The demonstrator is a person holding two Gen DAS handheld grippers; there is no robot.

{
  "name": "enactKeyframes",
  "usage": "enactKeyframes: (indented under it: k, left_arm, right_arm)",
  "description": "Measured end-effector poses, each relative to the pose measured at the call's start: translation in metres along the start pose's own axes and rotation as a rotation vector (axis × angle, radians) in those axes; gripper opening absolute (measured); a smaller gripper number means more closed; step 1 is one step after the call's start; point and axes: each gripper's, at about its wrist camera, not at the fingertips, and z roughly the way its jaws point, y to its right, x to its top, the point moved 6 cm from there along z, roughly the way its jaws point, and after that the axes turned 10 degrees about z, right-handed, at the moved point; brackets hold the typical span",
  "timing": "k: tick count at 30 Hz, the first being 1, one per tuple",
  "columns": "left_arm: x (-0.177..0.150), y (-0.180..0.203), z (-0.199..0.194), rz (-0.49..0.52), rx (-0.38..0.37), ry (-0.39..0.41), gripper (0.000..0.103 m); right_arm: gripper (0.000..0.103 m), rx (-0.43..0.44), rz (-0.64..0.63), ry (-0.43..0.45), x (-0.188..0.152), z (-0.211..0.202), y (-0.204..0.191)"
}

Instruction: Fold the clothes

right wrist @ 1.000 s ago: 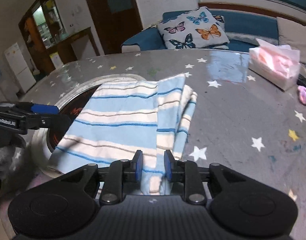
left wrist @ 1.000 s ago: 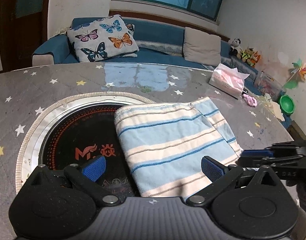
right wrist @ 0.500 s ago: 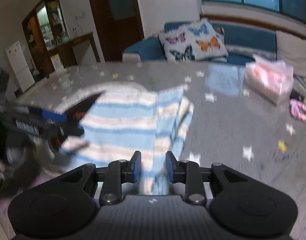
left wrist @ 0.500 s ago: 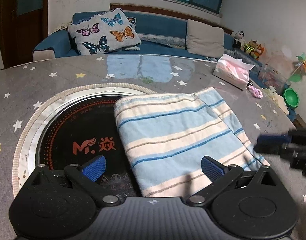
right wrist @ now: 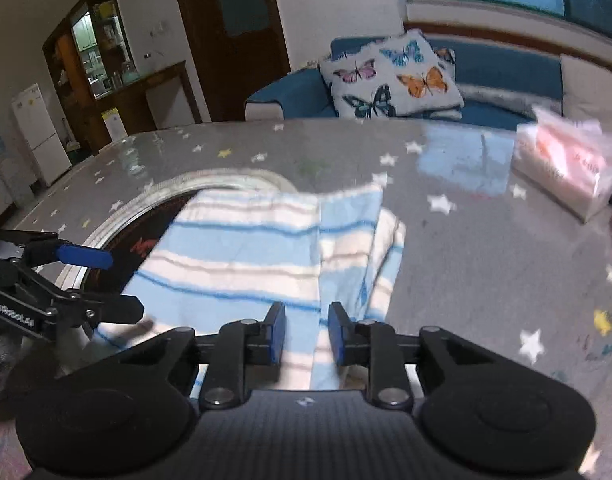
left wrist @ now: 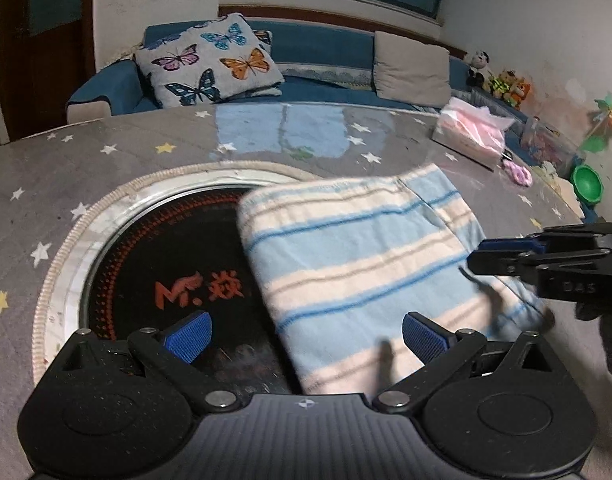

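Folded striped cloth (left wrist: 365, 264) lies on star-print tabletop (left wrist: 106, 168), partly over round black inset (left wrist: 166, 264); left hand-held gripper (left wrist: 306, 334) spread wide above its near edge, right hand-held gripper (right wrist: 304, 332) jaws closing, nothing pinched
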Motion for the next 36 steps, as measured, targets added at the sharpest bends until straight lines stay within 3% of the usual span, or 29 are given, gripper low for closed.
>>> enactKeyframes:
  k: [7,11,18,21,36]
  left_arm:
    - [0.013,-0.017,0.015,-0.027,0.056,-0.021,0.103]
    - [0.02,-0.028,0.022,-0.04,0.077,-0.028,0.103]
    - [0.04,-0.041,0.034,-0.053,0.108,-0.013,0.103]
    - [0.046,-0.046,0.047,-0.063,0.123,-0.026,0.103]
    - [0.046,-0.068,0.077,-0.076,0.175,-0.06,0.103]
  right_arm:
    - [0.025,0.001,0.033,0.042,0.03,0.022,0.0]
    - [0.021,-0.051,0.036,0.01,0.023,0.042,0.015]
    - [0.024,-0.032,0.036,0.045,0.04,0.044,0.008]
    - [0.023,-0.043,0.073,0.014,0.042,0.061,0.018]
    - [0.025,-0.036,0.046,0.011,0.042,0.063,0.017]
